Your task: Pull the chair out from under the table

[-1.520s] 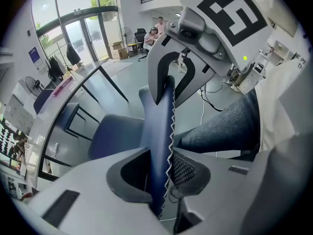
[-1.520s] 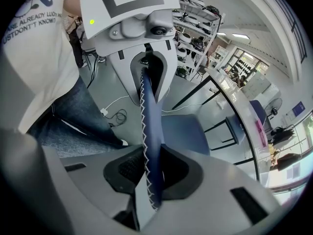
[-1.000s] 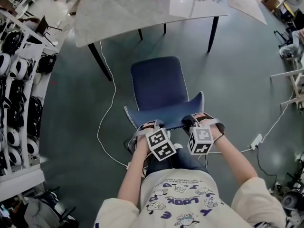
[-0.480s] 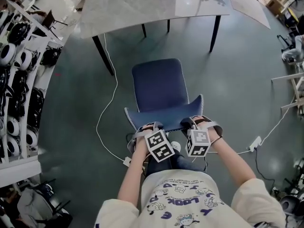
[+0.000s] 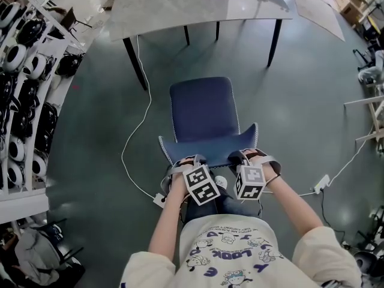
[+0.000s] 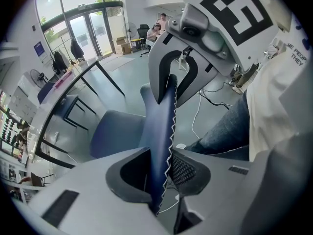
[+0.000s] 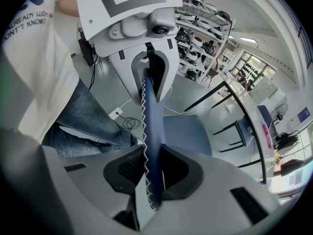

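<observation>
Farther from the surface (image 5: 180,8) than before, the chair (image 5: 201,110) now stands on open floor, its seat well clear of the near edge. The left tongs (image 5: 183,160) clench its top rim, and the right tongs (image 5: 243,156) clench the same rim. The pull looks essentially done; only letting go seems left.

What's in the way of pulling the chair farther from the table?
Only the person's legs, right behind the chair. A white cable and its plug strip lie on the floor to its left.
</observation>
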### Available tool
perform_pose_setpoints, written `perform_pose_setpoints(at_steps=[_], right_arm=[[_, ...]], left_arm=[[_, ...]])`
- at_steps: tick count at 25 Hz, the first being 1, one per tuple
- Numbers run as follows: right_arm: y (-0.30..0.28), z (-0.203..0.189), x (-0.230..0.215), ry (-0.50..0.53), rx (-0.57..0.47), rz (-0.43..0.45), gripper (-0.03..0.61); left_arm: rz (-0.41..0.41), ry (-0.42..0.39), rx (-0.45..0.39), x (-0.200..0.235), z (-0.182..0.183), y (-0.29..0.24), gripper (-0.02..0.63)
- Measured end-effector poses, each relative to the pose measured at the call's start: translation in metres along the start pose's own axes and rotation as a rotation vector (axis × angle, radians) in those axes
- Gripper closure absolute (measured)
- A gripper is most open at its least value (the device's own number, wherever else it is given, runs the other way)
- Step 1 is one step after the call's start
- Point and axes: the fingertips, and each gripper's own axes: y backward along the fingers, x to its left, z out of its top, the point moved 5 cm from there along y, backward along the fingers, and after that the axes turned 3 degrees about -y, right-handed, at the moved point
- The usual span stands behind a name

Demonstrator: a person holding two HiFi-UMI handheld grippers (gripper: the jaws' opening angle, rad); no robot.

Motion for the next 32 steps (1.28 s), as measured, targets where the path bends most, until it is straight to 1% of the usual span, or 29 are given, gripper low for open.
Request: perform_pose_setpoints(at_steps=[5, 12, 16, 18, 22, 23, 24, 25, 28, 30, 32], right_arm=[[0.004, -0.002, 0.017, 0.002, 0.002, 0.000, 0.500], [0.007, -0.009, 0.029, 0.006, 0.007, -0.008, 0.499], [0.008, -0.009, 0.030, -0.018, -0.002, -0.020, 0.488], [0.009, -0.007, 0.029, -0.038, -0.012, -0.023, 0.479], [0.010, -0.007, 0.028, -0.113, -0.061, -0.023, 0.448], [0.011, -0.007, 0.027, -0.145, -0.088, -0.018, 0.432], [0.014, -0.006, 0.026, -0.182, -0.116, -0.010, 0.402], [0.017, -0.005, 0.025, -0.222, -0.141, 0.000, 0.390], [0.026, -0.003, 0.022, -0.311, -0.190, 0.034, 0.374], [0.034, 0.000, 0.022, -0.345, -0.227, 0.052, 0.376], [0.046, 0.006, 0.018, -0.380, -0.292, 0.050, 0.385]], left_arm=[[0.002, 0.004, 0.000, -0.017, -0.002, 0.002, 0.502], [0.015, 0.015, -0.003, -0.033, 0.001, 0.001, 0.500], [0.036, 0.026, -0.013, -0.034, 0.000, 0.002, 0.492], [0.044, 0.046, -0.027, -0.032, -0.002, 0.004, 0.480], [0.046, 0.140, -0.079, -0.028, -0.006, 0.006, 0.421], [0.039, 0.166, -0.096, -0.027, -0.007, 0.008, 0.406], [0.032, 0.193, -0.114, -0.026, -0.008, 0.010, 0.394], [0.022, 0.221, -0.136, -0.025, -0.009, 0.014, 0.382], [-0.007, 0.332, -0.242, -0.020, -0.011, 0.031, 0.360], [0.010, 0.413, -0.331, -0.013, -0.012, 0.047, 0.359], [0.047, 0.493, -0.417, -0.003, -0.014, 0.066, 0.370]])
